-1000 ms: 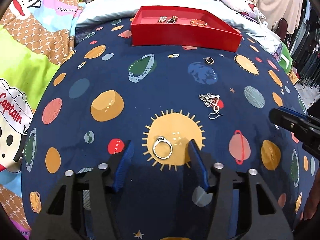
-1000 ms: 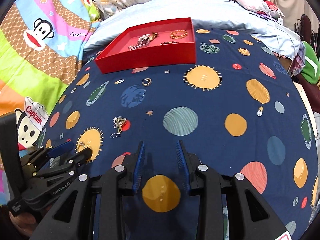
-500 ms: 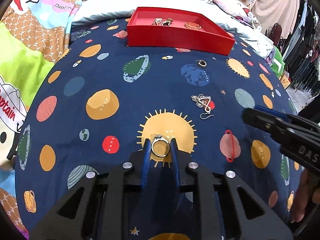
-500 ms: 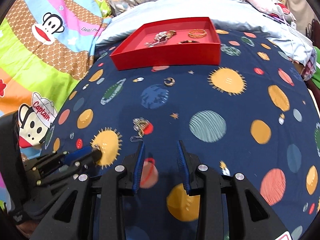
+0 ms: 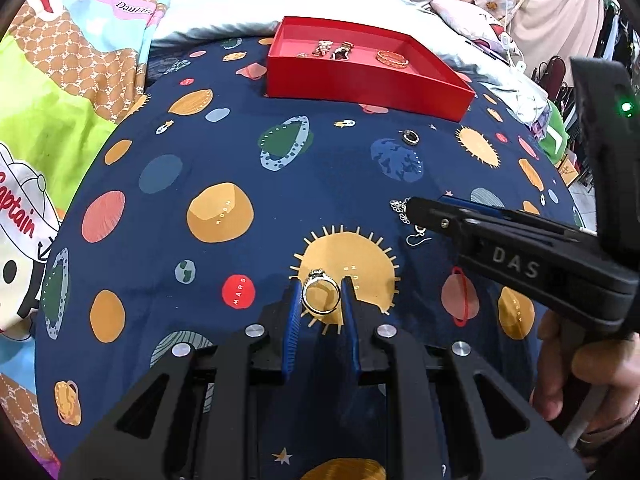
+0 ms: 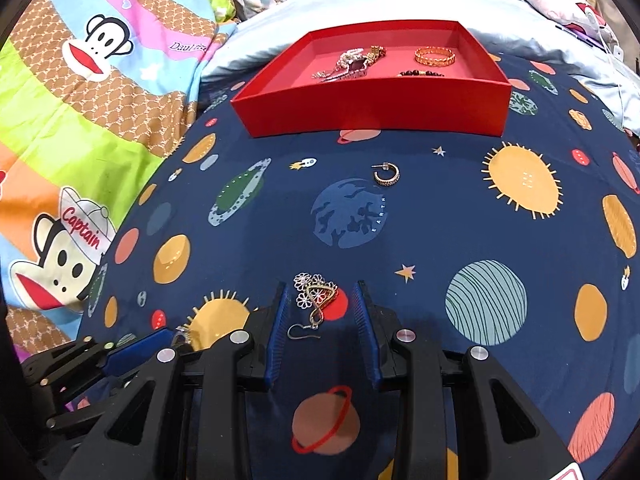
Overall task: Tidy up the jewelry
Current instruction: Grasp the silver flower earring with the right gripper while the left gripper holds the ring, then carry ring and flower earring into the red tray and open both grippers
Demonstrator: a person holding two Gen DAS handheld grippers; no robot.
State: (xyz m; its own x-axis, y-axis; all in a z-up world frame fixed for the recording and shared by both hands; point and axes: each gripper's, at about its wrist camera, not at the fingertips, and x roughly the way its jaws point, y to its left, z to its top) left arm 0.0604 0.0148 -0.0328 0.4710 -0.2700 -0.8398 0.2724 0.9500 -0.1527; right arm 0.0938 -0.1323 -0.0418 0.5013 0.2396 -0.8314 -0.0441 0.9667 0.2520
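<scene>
My left gripper [image 5: 321, 286] is shut on a silver ring [image 5: 320, 297], held just above the yellow sun print on the navy space-print cloth. My right gripper [image 6: 320, 300] is open, its fingers on either side of a silver flower drop earring [image 6: 314, 300] lying on the cloth. In the left wrist view the right gripper [image 5: 416, 210] reaches in from the right over that earring [image 5: 404, 216]. A small hoop earring [image 6: 386, 174] lies farther back on the cloth. The red tray [image 6: 372, 110] at the back holds a gold bracelet [image 6: 435, 56] and several other pieces.
The navy cloth [image 6: 460, 220] covers a bed. A bright cartoon-monkey blanket [image 6: 80, 120] lies to the left and a pale blue pillow [image 5: 280, 4] sits behind the tray. Clothes and a chair stand at the far right [image 5: 560, 76].
My left gripper closed on the ring and lifted it slightly. My right gripper moved left and forward until its open fingers straddle the flower earring.
</scene>
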